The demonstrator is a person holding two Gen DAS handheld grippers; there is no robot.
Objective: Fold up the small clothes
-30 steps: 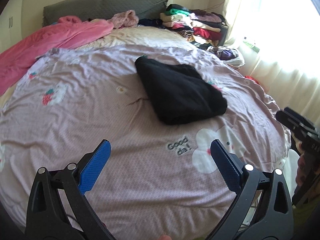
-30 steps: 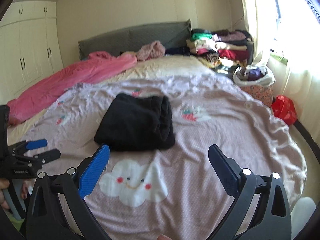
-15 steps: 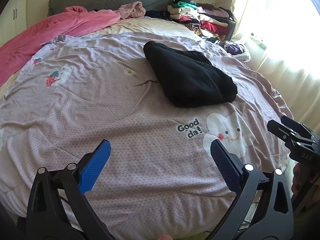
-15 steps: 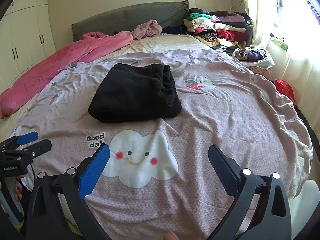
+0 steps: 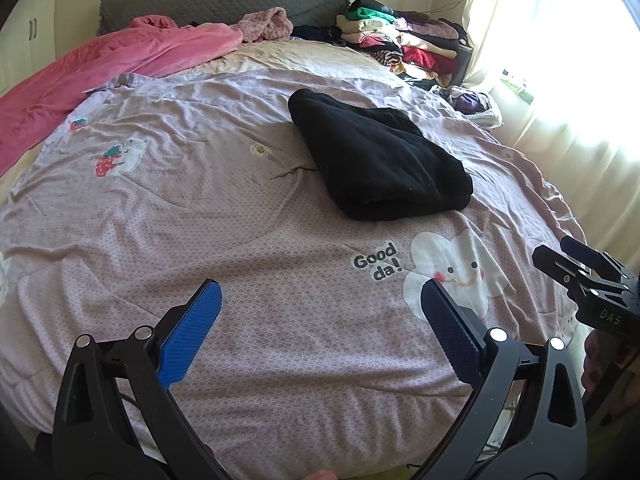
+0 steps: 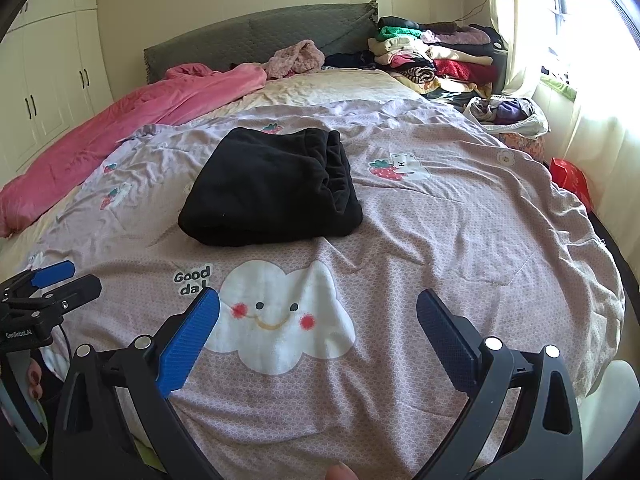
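Black garment (image 6: 268, 188) near pink blanket (image 6: 132, 120)

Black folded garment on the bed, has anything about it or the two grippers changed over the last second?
Both grippers have drawn back toward the foot of the bed: the cloud print now lies between the right gripper's fingers. The left gripper and right gripper stayed open and empty. The black garment stayed folded in the same spot on the lilac cover.
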